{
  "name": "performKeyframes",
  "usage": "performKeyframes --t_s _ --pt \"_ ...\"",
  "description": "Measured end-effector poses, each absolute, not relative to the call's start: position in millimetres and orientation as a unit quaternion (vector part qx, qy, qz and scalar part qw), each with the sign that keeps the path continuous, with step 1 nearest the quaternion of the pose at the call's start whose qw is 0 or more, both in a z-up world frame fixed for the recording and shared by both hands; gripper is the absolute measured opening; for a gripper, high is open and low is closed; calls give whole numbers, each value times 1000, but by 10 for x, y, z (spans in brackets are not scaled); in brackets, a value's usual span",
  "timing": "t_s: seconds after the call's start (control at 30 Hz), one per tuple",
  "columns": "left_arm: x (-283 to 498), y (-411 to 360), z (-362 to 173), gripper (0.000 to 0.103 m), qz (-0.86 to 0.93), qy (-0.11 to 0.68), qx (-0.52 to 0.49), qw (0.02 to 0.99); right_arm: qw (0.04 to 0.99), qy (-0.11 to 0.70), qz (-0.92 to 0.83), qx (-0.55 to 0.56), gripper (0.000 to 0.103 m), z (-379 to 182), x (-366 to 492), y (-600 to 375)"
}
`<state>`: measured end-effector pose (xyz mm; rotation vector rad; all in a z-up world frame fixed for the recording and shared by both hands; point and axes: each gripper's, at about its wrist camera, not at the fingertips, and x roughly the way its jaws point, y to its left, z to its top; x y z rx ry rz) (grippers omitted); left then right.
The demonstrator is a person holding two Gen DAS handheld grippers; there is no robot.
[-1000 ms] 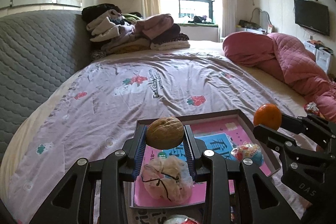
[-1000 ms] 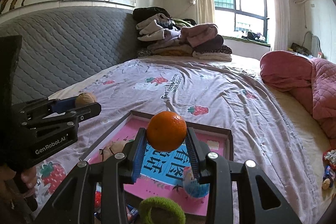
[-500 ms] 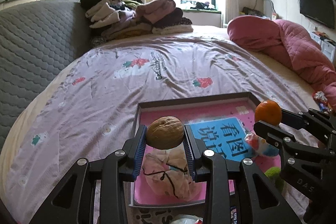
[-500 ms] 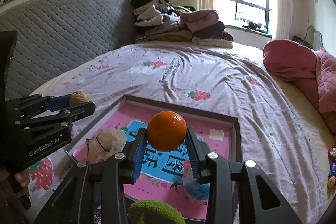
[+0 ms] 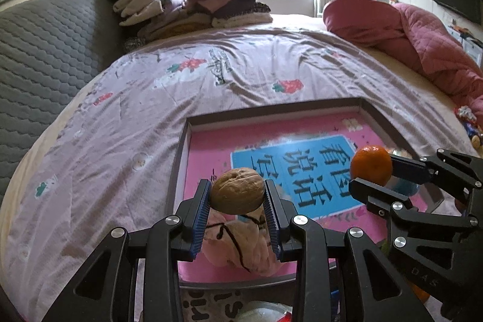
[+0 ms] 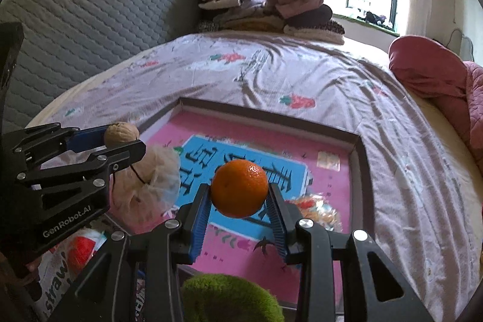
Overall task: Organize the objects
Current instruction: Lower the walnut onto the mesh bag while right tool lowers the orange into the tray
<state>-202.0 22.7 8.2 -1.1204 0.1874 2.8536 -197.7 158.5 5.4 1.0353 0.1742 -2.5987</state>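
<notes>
Walnut point(image 5: 236, 194): 1; orange point(image 6: 239, 187): 1, both gripped.

Both grippers have come down over the box lid

The left gripper point(image 5: 237, 198) with its walnut point(image 5: 237, 190) and the right gripper point(image 6: 240, 195) with its orange point(image 6: 239, 188) now sit lower and tipped further down. The pink-lined box lid point(image 5: 271, 110) fills more of both views, and the walnut now hangs just above the mesh pouch point(image 5: 238, 243).
</notes>
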Motion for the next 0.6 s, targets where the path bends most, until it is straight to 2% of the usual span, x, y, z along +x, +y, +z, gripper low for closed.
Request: performKeyframes --t_s 0.6 --pt "-2105 236 -199 35 908 69 -410 46 168 74 -894 409 38 -160 -1991 1529"
